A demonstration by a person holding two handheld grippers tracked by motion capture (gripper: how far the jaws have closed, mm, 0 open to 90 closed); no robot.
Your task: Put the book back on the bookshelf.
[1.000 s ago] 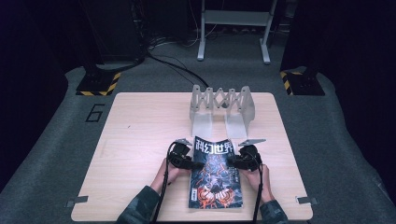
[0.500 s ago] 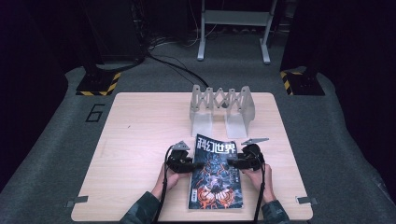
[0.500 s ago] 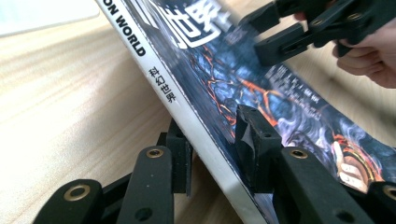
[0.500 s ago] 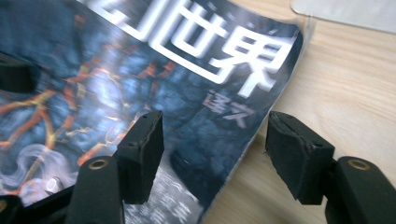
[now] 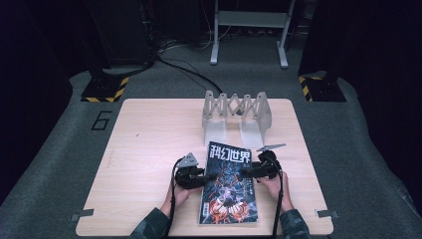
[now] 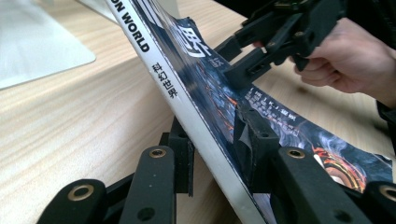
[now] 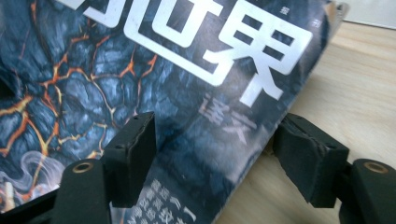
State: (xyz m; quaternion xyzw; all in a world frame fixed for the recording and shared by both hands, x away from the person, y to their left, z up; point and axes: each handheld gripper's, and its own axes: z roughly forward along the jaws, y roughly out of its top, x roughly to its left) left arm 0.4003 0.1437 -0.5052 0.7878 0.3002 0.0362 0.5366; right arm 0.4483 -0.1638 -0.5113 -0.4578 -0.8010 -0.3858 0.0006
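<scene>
Magazine [image 5: 230, 186] with a dark, lava-streaked cover and large white characters across its top lies on the near half of the wooden desk [image 5: 144, 149], between the two hands, its spine edge tipped up off the wood on the left. The left claw [image 5: 210, 177] has that spine edge between its jaws: in the left gripper view [image 6: 212, 154] one black jaw sits under the white spine and the other presses on the printed cover, and the jaws have just been closing on it. The right claw [image 5: 247, 172] reaches in over the opposite long edge; in the right gripper view [image 7: 215, 158] its jaws stand apart, one over the cover and one beyond the page edge above bare wood, and they have just been opening, with the magazine's edge between them but not pinched. Behind the magazine, toward the far side of the desk, stands a grey folding rack [image 5: 236, 112], well apart from both claws.
</scene>
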